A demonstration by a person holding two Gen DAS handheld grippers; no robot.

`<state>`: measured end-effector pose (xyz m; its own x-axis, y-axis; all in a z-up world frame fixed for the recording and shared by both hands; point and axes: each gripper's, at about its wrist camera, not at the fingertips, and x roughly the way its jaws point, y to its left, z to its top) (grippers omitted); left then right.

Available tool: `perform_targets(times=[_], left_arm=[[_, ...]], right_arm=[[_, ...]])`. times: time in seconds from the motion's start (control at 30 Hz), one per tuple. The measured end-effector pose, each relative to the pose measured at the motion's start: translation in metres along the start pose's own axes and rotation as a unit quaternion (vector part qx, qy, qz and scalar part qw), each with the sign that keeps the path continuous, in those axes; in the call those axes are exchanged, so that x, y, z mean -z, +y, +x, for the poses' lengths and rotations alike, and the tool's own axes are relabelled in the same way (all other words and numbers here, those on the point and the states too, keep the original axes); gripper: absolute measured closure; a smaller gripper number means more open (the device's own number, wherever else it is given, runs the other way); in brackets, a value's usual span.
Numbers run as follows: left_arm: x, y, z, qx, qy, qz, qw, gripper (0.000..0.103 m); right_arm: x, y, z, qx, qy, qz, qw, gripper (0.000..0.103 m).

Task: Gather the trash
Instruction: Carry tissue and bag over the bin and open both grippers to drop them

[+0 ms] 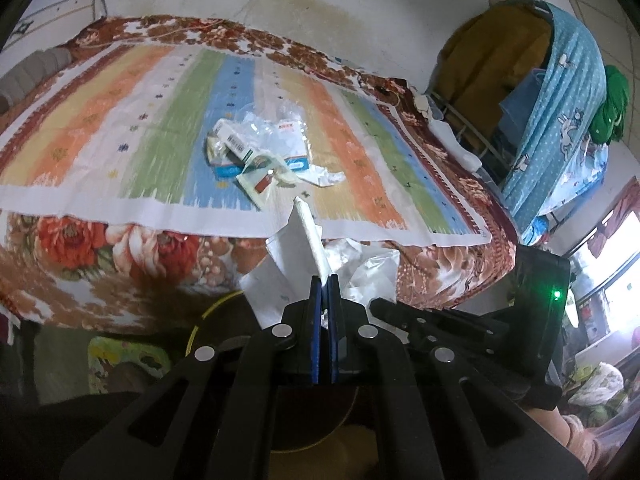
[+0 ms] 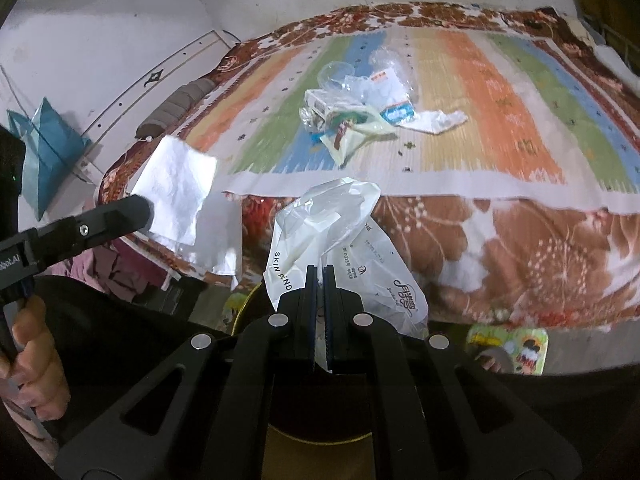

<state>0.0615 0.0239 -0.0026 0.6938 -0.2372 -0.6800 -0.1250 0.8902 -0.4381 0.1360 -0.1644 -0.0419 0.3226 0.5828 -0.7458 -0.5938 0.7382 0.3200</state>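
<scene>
My left gripper (image 1: 325, 278) is shut on a folded white sheet of paper (image 1: 302, 236) that sticks up from the jaws. In the right wrist view that left gripper (image 2: 140, 208) comes in from the left with the paper (image 2: 176, 188). My right gripper (image 2: 319, 268) is shut on a crumpled white printed plastic bag (image 2: 332, 220). Both hang in front of the bed's edge, above a dark round bin with a yellow rim (image 2: 240, 312). A pile of trash (image 1: 256, 156) with small boxes, clear plastic and wrappers lies on the striped mat (image 1: 120, 120).
The bed has a brown floral blanket (image 2: 520, 260) hanging over its front edge. A blue cloth (image 1: 568, 120) drapes over a rack at the right. A patterned slipper (image 2: 516, 344) lies on the floor. A hand (image 2: 32, 340) grips the left handle.
</scene>
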Motion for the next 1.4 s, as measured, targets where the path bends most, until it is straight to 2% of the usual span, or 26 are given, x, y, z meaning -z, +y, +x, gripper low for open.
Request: perform_targets(times=[0.4, 0.63, 0.7, 0.73, 0.8, 0.87, 0.97, 1.17, 1.27, 1.4], left_arm=[[0.032, 0.008, 0.013, -0.011, 0.041, -0.027, 0.9988, 0.101], [0.038, 0.009, 0.021, -0.019, 0.056, -0.03, 0.9978, 0.101], [0.038, 0.009, 0.024, -0.032, 0.06, -0.028, 0.9973, 0.1], [0.039, 0.009, 0.026, -0.039, 0.063, -0.027, 0.9969, 0.098], [0.04, 0.01, 0.031, -0.046, 0.075, -0.03, 0.9957, 0.078], [0.04, 0.012, 0.031, -0.051, 0.075, -0.032, 0.9954, 0.071], [0.037, 0.015, 0.028, -0.054, 0.067, -0.041, 0.9955, 0.062], [0.035, 0.018, 0.025, -0.065, 0.056, -0.047, 0.9952, 0.058], [0.034, 0.018, 0.024, -0.071, 0.052, -0.047, 0.995, 0.056], [0.033, 0.018, 0.023, -0.079, 0.047, -0.041, 0.9949, 0.046]], right_arm=[[0.023, -0.005, 0.017, 0.004, 0.039, 0.031, 0.999, 0.101], [0.03, -0.007, 0.033, 0.002, 0.078, 0.046, 0.996, 0.1], [0.031, -0.009, 0.035, 0.0, 0.082, 0.053, 0.995, 0.1], [0.031, -0.009, 0.036, -0.001, 0.085, 0.057, 0.995, 0.098], [0.031, -0.01, 0.038, -0.005, 0.09, 0.061, 0.994, 0.094], [0.031, -0.008, 0.038, -0.008, 0.09, 0.06, 0.994, 0.079], [0.032, -0.008, 0.037, -0.013, 0.085, 0.062, 0.994, 0.073], [0.032, -0.009, 0.036, -0.013, 0.085, 0.066, 0.994, 0.064], [0.031, -0.009, 0.034, -0.005, 0.081, 0.06, 0.995, 0.063], [0.029, -0.005, 0.031, 0.007, 0.075, 0.044, 0.996, 0.061]])
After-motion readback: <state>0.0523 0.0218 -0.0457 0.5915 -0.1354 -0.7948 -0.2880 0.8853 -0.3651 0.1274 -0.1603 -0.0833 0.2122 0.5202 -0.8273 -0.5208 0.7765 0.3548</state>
